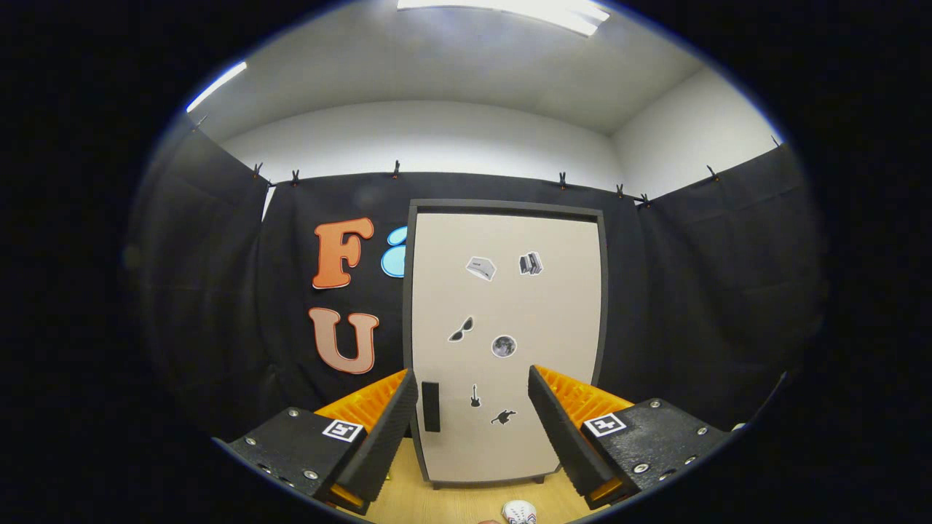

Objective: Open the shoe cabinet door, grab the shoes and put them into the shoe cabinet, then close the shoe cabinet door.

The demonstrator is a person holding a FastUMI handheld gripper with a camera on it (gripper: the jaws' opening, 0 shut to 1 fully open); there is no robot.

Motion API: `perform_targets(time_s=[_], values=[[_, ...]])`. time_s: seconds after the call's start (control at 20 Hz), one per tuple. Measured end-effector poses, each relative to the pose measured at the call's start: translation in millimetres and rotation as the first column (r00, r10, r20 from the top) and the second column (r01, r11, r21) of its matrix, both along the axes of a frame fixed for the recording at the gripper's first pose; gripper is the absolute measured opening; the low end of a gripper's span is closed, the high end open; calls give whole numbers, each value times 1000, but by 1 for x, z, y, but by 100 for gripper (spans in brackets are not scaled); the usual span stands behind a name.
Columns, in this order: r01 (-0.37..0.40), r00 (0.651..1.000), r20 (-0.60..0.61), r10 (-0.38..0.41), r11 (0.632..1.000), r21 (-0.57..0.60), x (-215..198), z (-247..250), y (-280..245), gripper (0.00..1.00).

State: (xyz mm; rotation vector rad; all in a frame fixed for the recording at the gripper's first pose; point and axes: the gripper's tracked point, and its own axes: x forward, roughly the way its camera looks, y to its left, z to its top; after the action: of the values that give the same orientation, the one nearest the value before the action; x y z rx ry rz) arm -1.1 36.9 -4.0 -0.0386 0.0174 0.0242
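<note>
The hand-held gripper (473, 407) has its fingers spread wide apart, holding nothing, and it faces the shoe cabinet (506, 342) squarely. The cabinet stands upright on the wooden table (437, 506), straight ahead at twelve o'clock beyond the fingertips, with its pale door (510, 306) closed inside a dark frame. The lower part of the door shows in the gap between the two fingers. A dark rectangular handle (431, 407) sits low on the door's left edge, at about ten o'clock from the gap's middle, just beside the left finger's tip; whether they touch cannot be told. Small stickers (480, 268) are scattered over the door face. A white shoe (519, 512) with dark markings lies on the table at six o'clock, close under the gripper and nearer than the cabinet's base, slightly toward the right finger.
</note>
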Motion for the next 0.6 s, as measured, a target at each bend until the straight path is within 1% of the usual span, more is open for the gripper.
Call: perform_targets(time_s=[0.3, 0.6], values=[[-22, 1000, -23, 22, 1000, -14, 0, -11, 18, 95], [-10, 999, -44, 9, 999, -33, 10, -37, 28, 95]])
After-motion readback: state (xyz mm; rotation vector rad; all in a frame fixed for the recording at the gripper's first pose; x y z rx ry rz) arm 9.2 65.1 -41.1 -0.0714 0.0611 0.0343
